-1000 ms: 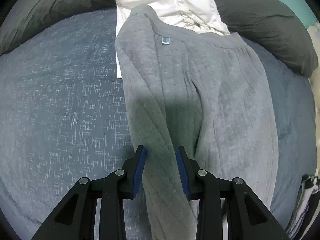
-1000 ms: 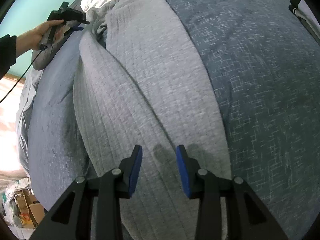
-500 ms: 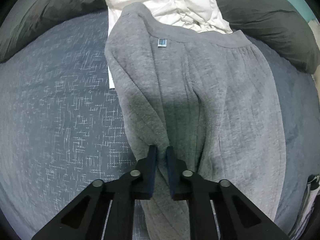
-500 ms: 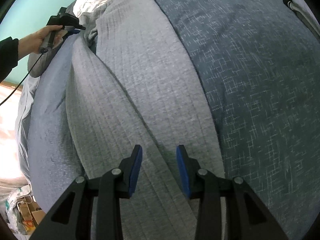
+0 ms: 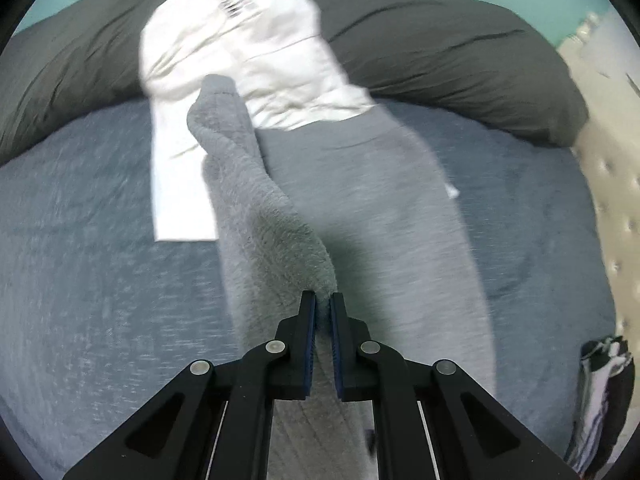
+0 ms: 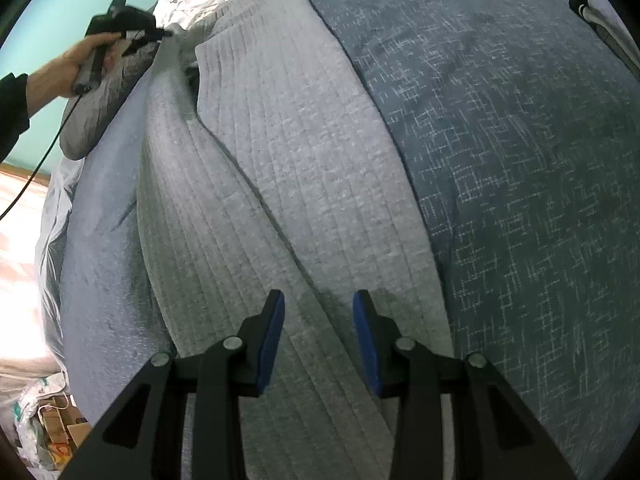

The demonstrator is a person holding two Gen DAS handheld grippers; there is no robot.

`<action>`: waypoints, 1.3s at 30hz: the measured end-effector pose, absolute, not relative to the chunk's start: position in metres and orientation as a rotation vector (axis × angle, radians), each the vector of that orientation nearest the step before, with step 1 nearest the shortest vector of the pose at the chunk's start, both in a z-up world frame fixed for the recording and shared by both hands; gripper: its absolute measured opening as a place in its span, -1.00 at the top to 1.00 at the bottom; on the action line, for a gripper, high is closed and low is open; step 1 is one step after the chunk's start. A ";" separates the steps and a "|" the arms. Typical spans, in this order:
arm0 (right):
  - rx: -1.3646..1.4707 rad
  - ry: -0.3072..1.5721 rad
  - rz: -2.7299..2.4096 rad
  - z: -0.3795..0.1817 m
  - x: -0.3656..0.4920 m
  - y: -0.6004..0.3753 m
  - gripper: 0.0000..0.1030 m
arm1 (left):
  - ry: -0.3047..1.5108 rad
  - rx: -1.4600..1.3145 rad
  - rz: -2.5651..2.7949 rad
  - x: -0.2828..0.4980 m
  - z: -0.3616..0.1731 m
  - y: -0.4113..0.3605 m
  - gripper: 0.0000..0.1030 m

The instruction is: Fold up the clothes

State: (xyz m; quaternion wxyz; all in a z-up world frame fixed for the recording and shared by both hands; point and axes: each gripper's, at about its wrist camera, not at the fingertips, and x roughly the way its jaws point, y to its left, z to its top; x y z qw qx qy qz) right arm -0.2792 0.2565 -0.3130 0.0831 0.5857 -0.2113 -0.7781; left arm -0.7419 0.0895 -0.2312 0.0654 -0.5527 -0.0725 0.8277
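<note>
Grey trousers (image 5: 276,240) blur beyond the clamped left tool (image 5: 322,312).

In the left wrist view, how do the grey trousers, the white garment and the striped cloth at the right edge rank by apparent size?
Largest to smallest, as they look:
1. grey trousers, but they lie nearest the camera, pinched in the left gripper, so this is unsure.
2. white garment, farther away.
3. striped cloth, partly cut off by the edge.

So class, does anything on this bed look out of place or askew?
Yes: the white garment lies crumpled, partly under the grey trousers, whose side is lifted in a ridge where the left gripper pinches it.
</note>
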 end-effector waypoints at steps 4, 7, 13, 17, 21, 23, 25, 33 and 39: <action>1.741 -0.640 -2.324 -0.309 -0.278 0.261 0.31 | -0.219 -1.611 2.469 -0.748 -0.209 0.125 0.86; 1.738 -0.651 -2.330 -0.305 -0.275 0.268 0.31 | -0.213 -1.580 2.453 -0.753 -0.199 0.149 0.86; 1.728 -0.686 -2.357 -0.299 -0.270 0.287 0.31 | -0.180 -1.559 2.443 -0.760 -0.203 0.185 0.86; 1.722 -0.712 -2.365 -0.299 -0.268 0.296 0.30 | -0.159 -1.545 2.436 -0.765 -0.205 0.208 0.86; 1.714 -0.725 -2.358 -0.304 -0.272 0.294 0.30 | -0.146 -1.588 2.446 -0.770 -0.222 0.212 0.86; 1.701 -0.738 -2.348 -0.306 -0.275 0.292 0.29 | -0.133 -1.598 2.453 -0.770 -0.229 0.212 0.86; 1.690 -0.748 -2.333 -0.311 -0.279 0.285 0.21 | -0.131 -1.591 2.458 -0.770 -0.232 0.211 0.86; 1.617 -0.701 -2.242 -0.319 -0.303 0.256 0.19 | -0.150 -1.605 2.482 -0.773 -0.231 0.212 0.86; 1.642 -0.611 -2.188 -0.334 -0.309 0.239 0.39 | -0.140 -1.601 2.480 -0.773 -0.229 0.211 0.86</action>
